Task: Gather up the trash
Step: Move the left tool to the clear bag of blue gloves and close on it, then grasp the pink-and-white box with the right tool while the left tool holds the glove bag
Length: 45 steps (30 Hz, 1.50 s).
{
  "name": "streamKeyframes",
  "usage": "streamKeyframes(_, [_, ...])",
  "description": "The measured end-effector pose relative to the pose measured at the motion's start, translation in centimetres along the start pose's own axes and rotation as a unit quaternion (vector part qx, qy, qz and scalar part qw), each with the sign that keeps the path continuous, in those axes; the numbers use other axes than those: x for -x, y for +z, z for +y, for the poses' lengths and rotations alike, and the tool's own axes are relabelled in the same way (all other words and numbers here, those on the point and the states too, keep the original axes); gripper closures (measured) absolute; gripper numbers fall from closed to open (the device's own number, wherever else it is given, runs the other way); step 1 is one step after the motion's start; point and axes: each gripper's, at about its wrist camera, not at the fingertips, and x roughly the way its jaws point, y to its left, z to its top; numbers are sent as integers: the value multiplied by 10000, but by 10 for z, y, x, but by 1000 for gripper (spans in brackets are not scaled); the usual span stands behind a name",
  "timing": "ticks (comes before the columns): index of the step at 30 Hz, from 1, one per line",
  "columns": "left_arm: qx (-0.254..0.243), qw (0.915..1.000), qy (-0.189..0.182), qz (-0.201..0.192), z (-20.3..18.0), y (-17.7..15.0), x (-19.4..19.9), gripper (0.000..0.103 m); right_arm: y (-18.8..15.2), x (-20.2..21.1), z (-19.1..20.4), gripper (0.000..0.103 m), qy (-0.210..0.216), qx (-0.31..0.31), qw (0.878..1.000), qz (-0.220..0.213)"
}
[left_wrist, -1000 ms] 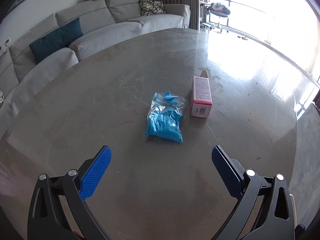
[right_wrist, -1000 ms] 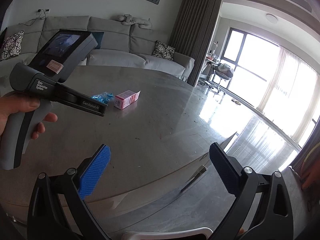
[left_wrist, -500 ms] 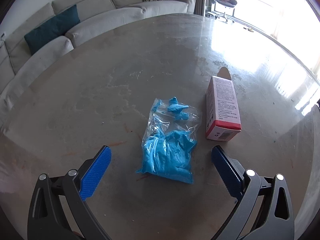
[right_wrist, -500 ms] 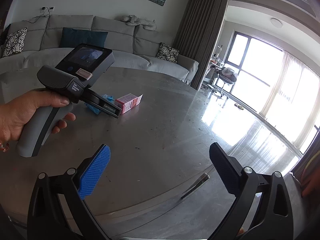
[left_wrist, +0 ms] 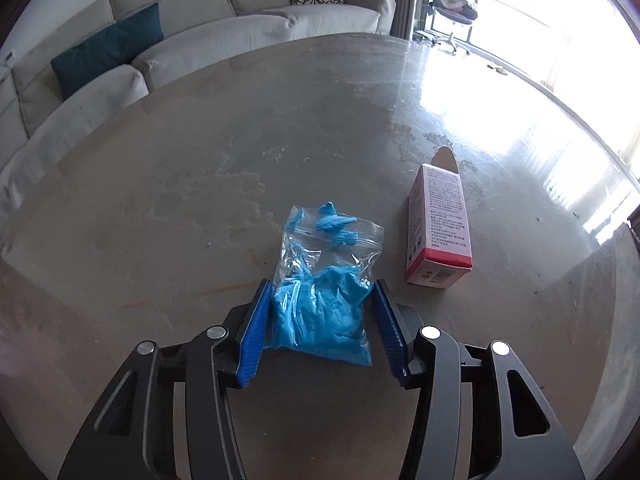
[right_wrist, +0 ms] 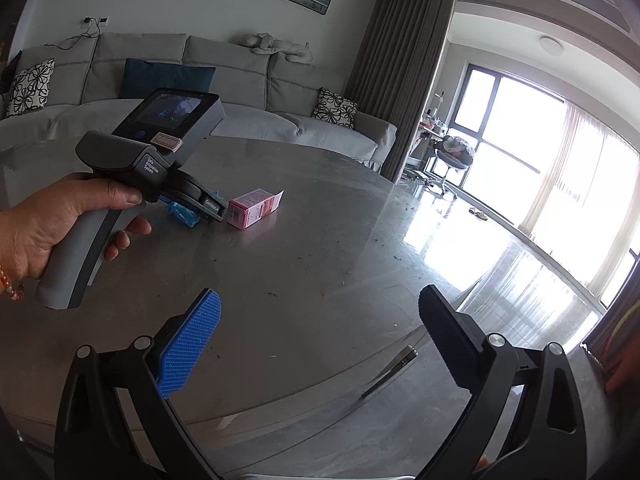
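Note:
A clear zip bag of blue material [left_wrist: 320,312] lies on the round grey table [left_wrist: 160,200]. My left gripper [left_wrist: 323,286] reaches down over it; its jaws are closing, and both blue pads touch the sides of the bag's lower half. A pink and white carton [left_wrist: 438,224] lies just right of the bag, with its flap open at the far end. In the right wrist view a hand holds the left gripper [right_wrist: 208,204] over the bag [right_wrist: 184,214], beside the carton [right_wrist: 252,208]. My right gripper [right_wrist: 320,296] hangs open near the table's front edge, with nothing between its fingers.
A grey sofa [left_wrist: 240,28] with cushions curves behind the table. Bright windows [right_wrist: 520,152] and a chair piled with things [right_wrist: 454,152] are at the right. A slim metal piece [right_wrist: 390,370] shows by the table's near edge.
The left gripper came down and forward over the bag, and its jaws went from wide open to narrow around the bag. The right gripper kept still.

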Motion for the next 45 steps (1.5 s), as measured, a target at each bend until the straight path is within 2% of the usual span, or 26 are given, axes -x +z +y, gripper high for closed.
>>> streamKeyframes(5, [-47, 9999, -62, -143, 1, -5, 12, 55, 4, -2, 2, 5, 73, -52, 10000, -30])
streamKeyframes(11, [-170, 9974, 206, -667, 7, -10, 51, 56, 23, -30, 13, 5, 261, -93, 9996, 42])
streamKeyframes(16, [-263, 9929, 606, -992, 17, -15, 79, 56, 52, -63, 30, 5, 348, -55, 9994, 29])
streamKeyframes(24, [-231, 9913, 867, -963, 43, -13, 82, 56, 84, -106, 57, 5, 443, -251, 9987, 97])
streamKeyframes(31, [-33, 9903, 991, -971, 66, -14, 81, 56, 100, -150, 74, 5, 154, -208, 9980, 583])
streamKeyframes(34, [-15, 9904, 983, -967, 68, -15, 80, 56, 104, -168, 74, 5, 114, -414, 9957, 815])
streamKeyframes(39, [-63, 9900, 1019, -978, 65, -14, 78, 56, 110, -195, 81, 5, -82, -316, 9920, 1220])
streamKeyframes(45, [-62, 9907, 939, -986, 65, -15, 78, 56, 103, -211, 87, 5, 103, -430, 9875, 1514])
